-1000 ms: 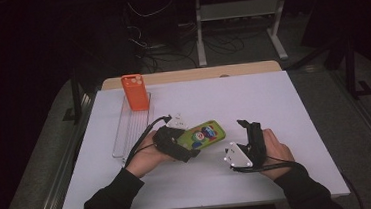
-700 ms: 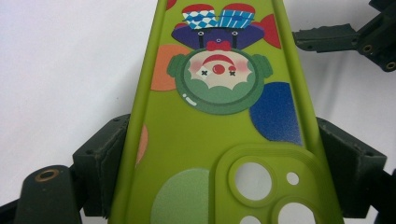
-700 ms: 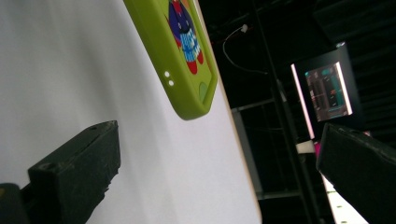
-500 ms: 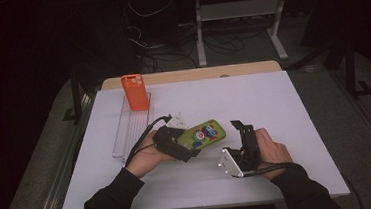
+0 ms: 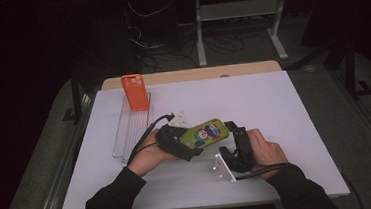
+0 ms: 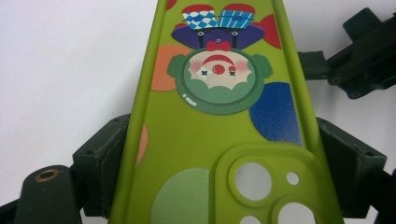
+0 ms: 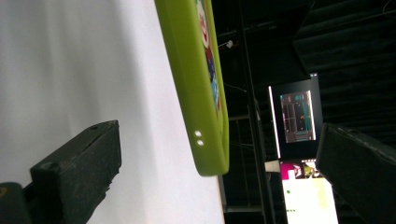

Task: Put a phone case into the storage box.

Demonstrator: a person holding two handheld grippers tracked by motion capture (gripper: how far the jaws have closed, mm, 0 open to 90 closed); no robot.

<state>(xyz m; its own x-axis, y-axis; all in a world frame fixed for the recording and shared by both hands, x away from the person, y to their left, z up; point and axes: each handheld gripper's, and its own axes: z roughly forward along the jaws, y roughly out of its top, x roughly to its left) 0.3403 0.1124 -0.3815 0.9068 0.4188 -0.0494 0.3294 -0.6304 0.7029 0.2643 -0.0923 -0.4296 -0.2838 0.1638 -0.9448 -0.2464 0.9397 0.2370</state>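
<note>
High view first: a white table [image 5: 274,107] sits in a dark room. The left gripper [image 5: 176,143] pinches one end of a green phone case [image 5: 203,133] with a clown picture on it. The case sticks out to the right, lifted a bit off the table. The right gripper [image 5: 234,146] is just beside the far end of the case, with a hand wrapped around it. An orange phone case [image 5: 135,92] stands up at the back end of a clear rack [image 5: 130,131], well apart from both hands. Some small white bits [image 5: 178,119] lie near the rack. The table has lots of bare room to the right and at the back.

Left gripper view next: the green phone case [image 6: 210,135] runs up the middle, with its camera holes near the bottom. The two black jaws press on its long sides, so this claw is pinching the case. The right gripper [image 6: 362,60] shows at the top right, close to the case's far end.

Right gripper view last: the right gripper [image 7: 219,163] has its jaws spread wide. The end of the green phone case [image 7: 205,93] pokes in between them, seen from its thin edge, but neither jaw touches it.

I think the step in hand is passing the case from one claw to the other. The next move calls for the right claw to slide a little further on and squeeze the thin edges gently, so the case does not slip or bend. Only then should the left claw let go.
</note>
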